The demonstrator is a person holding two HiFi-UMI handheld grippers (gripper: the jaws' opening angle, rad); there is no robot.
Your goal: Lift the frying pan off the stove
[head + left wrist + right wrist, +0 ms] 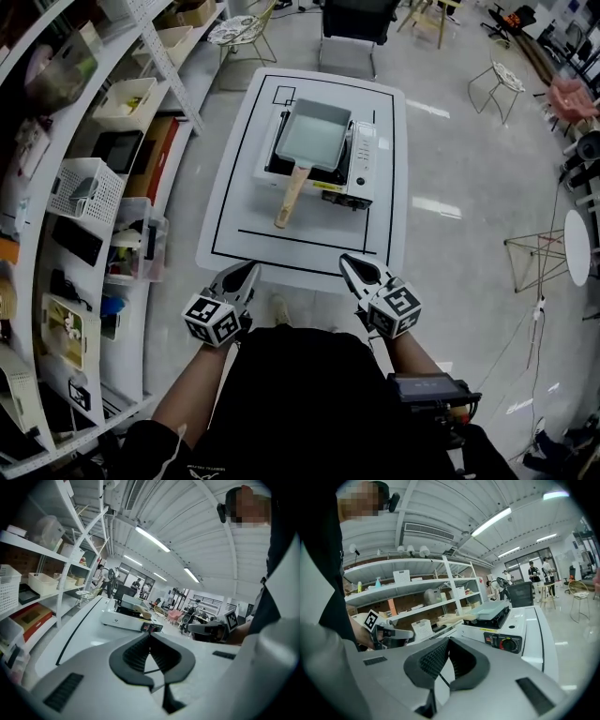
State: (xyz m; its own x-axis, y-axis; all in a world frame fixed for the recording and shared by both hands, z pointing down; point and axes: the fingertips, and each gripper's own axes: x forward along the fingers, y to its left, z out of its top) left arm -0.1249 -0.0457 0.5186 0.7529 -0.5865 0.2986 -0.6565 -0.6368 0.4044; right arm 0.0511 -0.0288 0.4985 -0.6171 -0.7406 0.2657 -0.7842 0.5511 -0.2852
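A rectangular pale-green frying pan (317, 133) with a wooden handle (292, 195) sits on a white portable gas stove (361, 159) at the middle of a white table (234, 216). The handle points toward me. My left gripper (251, 269) and right gripper (345, 260) hover side by side at the table's near edge, well short of the handle, both shut and holding nothing. The right gripper view shows the pan (492, 609) on the stove (506, 632) ahead of the right gripper (449, 639). The left gripper (150, 632) faces the stove (124, 618).
Shelving (84, 187) with baskets and boxes runs along the left of the table. A black chair (356, 23) stands at the far end, wire stools (502, 80) stand beyond, and a round white side table (577, 246) is at the right. People stand far off in the room.
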